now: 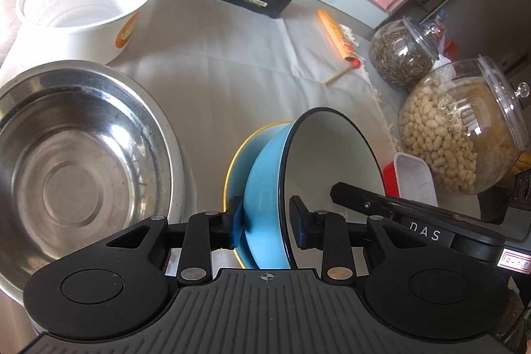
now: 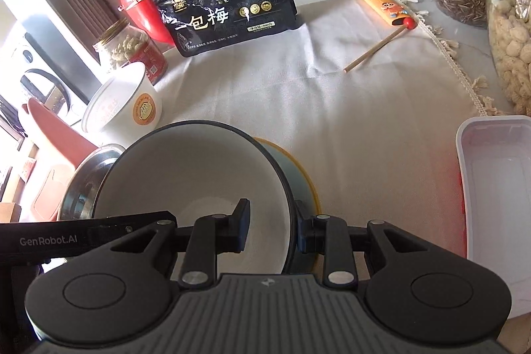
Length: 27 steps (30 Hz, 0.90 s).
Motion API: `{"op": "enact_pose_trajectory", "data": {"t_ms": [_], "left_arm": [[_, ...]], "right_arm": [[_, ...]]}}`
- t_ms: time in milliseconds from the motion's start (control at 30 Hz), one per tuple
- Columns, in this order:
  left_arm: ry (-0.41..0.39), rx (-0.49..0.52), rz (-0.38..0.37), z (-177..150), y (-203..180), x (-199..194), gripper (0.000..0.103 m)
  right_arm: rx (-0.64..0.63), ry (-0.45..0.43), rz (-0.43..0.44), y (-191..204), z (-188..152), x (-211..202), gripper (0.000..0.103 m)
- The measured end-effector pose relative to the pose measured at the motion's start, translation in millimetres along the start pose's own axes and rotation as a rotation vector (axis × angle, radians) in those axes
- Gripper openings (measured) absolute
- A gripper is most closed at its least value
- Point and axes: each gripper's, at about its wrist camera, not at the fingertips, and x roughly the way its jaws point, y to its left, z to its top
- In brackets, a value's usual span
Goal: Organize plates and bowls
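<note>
At 6 o'clock, left gripper (image 1: 267, 223): jaws straddle glossy blue bowl (image 1: 265, 198), right pad apart.
Right gripper (image 2: 273, 226): pinches bowl wall.
Steel bowl (image 1: 79, 161): 9 o'clock.

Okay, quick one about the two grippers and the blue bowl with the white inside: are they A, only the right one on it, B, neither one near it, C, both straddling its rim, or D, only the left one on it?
C: in the left wrist view the left gripper has its fingers either side of the blue bowl, and in the right wrist view the right gripper straddles the same bowl's rim.
</note>
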Motion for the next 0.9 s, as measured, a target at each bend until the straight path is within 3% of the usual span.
{"op": "enact_pose_trajectory", "data": {"t_ms": [533, 900], "left_arm": [[-0.007, -0.01, -0.025, 4, 4, -9, 0.031], [-0.071, -0.039, -0.051, 10, 11, -29, 0.024]], "right_arm": [[0.023, -0.037, 0.02, -4, 3, -5, 0.028], [0.023, -0.108, 0.022, -6, 5, -19, 0.029]]}}
